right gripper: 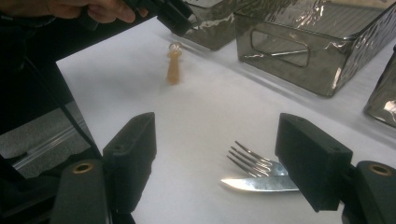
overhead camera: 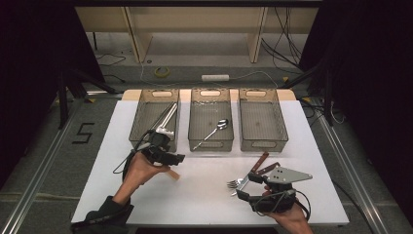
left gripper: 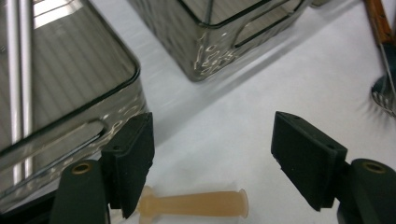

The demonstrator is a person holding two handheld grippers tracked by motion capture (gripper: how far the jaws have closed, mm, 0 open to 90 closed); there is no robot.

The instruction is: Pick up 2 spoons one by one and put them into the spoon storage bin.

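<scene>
Lying across the middle of the high view: a white tabletop (overhead camera: 204, 195), with grey floor around it, aluminium rails at both sides, black curtains left and right, and a pale wooden frame, cables and a roll of yellow tape (overhead camera: 162, 72) beyond the far edge. Standing in a row along the table's far half: three smoked clear plastic bins. Resting in the left bin (overhead camera: 154, 119), long metal utensils; lying in the middle bin (overhead camera: 210, 122), a spoon (overhead camera: 214, 130); sitting beside them, the right bin (overhead camera: 261, 124). Lying near the table's right front: a fork (overhead camera: 237, 184) and a knife (right gripper: 259, 184) with wooden handles, tines and blade tip close together.

Hovering just in front of the left bin: the left gripper (left gripper: 212, 163), jaws standing wide apart and gripping nothing, with white tabletop showing between them. Lying flat on the table just below those jaws, toward the nearer one: a small peach-coloured plastic piece (left gripper: 194, 204) with flared ends, free of the pads as far as the left gripper view shows.

Resting low at the right front, beside the cutlery: the right gripper (right gripper: 215, 163), jaws likewise spread wide and clamping nothing, fork tines and knife tip lying on the table between them, closer to one jaw.
</scene>
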